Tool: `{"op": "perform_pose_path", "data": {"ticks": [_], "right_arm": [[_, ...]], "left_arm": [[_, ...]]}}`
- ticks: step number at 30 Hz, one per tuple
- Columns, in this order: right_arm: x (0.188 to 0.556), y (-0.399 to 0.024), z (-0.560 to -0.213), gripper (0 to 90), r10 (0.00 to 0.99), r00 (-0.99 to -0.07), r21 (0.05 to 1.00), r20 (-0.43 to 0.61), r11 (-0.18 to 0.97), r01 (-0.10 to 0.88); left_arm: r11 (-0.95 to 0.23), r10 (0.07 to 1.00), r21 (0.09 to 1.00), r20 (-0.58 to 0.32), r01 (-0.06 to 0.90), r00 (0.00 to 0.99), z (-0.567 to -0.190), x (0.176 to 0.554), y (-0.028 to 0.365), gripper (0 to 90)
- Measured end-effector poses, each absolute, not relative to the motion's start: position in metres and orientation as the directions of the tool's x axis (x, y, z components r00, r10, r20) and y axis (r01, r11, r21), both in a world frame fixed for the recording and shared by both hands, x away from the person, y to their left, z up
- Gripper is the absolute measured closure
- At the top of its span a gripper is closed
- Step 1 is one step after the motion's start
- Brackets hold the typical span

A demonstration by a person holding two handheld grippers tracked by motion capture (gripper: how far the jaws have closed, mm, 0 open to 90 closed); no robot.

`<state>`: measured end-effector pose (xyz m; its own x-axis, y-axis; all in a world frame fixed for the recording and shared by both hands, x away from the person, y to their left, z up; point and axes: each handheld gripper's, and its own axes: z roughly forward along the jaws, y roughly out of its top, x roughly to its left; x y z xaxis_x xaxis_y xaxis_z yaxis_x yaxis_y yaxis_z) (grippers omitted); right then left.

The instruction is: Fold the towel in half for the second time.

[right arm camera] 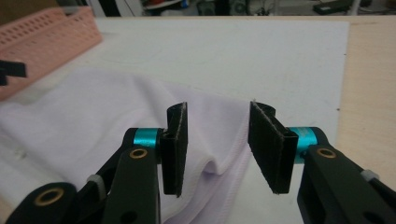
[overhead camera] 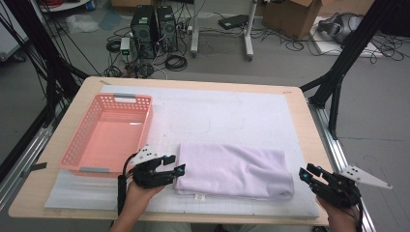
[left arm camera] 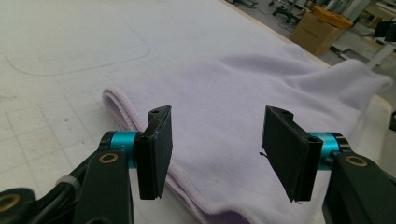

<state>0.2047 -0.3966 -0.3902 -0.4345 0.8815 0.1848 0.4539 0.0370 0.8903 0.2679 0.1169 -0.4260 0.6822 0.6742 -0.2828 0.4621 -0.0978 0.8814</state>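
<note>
Folded towel [overhead camera: 235, 170] on the worktop [overhead camera: 300, 104], beside the basket [overhead camera: 110, 133].
Both claws, left [overhead camera: 180, 167] and right [overhead camera: 303, 173], gape empty at its ends; soft, limp cloth, best pinched at the corners.

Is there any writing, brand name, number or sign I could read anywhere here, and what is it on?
None can be read.
Small tag on the folded lilac towel, near edge: too small to read.
Cardboard box on the floor: no legible print.
Pink basket, its pale patches: blank or too blurred.
</note>
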Motion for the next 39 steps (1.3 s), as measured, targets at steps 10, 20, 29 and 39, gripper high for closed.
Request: {"op": "perform_pose_path", "data": {"ticks": [10,20,29,39], "right_arm": [[0.294,-0.367,-0.431,65.8,0.909,-0.39,0.752,0.149,0.152,0.641],[0.328,-0.367,-0.437,83.3,0.95,-0.299,0.746,0.092,0.133,0.653],[0.314,-0.373,-0.435,50.3,0.938,-0.314,0.766,0.148,0.092,0.636],[0.306,-0.37,-0.449,64.9,0.916,-0.366,0.747,0.164,0.127,0.653]], "left_arm": [[-0.087,0.708,0.874,-0.284,0.478,0.647,-0.432,0.295,0.111,43.2],[-0.124,0.736,0.853,-0.264,0.507,0.624,-0.437,0.305,0.109,42.7],[-0.119,0.82,0.823,-0.235,0.556,0.523,-0.448,0.328,0.103,32.5],[-0.183,0.803,0.778,-0.235,0.601,0.548,-0.452,0.336,0.087,41.9]]}}
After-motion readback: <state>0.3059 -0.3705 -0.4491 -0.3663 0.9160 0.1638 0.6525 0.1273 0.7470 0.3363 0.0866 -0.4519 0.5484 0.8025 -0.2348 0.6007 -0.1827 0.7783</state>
